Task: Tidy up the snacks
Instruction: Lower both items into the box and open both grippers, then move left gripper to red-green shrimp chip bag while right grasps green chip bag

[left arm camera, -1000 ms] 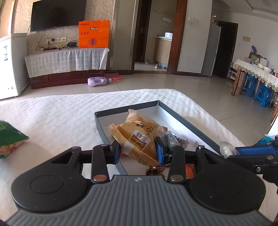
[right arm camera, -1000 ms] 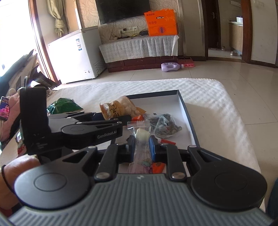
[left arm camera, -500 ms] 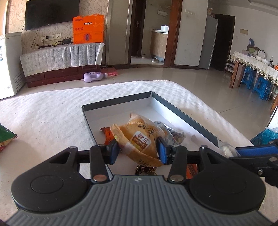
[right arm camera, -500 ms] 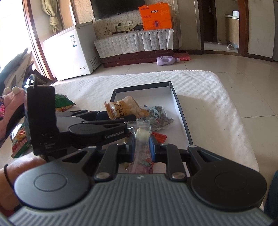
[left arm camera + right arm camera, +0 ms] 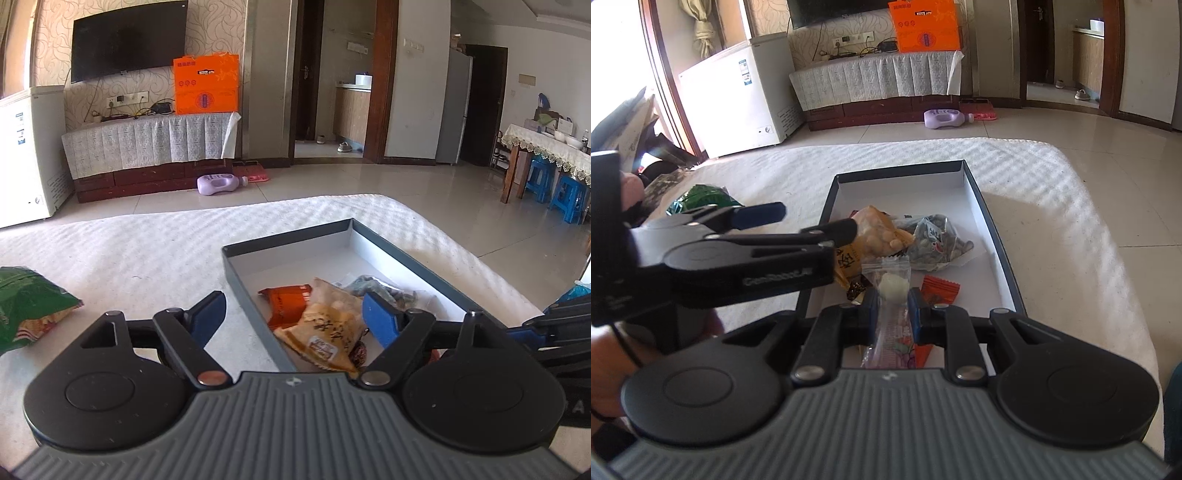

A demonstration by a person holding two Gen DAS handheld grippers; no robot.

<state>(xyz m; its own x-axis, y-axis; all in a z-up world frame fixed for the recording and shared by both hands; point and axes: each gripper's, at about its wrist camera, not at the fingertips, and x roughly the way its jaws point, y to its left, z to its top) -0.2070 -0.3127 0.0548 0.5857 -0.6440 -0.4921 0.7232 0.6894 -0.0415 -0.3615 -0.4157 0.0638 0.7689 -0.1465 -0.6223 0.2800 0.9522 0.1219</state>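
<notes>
The left claw (image 5: 295, 319) was spreading its jaws above the near end of the box (image 5: 406, 254), and the yellow packet (image 5: 325, 328) lay loose beneath them on the box floor, touched by neither pad. The right claw (image 5: 891, 312) pinched a clear candy packet (image 5: 892, 284) over the near edge. It was best to lift the left claw straight up, clear of the packet, then lower the candy into a bare patch before letting go. A green bag (image 5: 26, 310) lay outside on the bed (image 5: 147, 251).
</notes>
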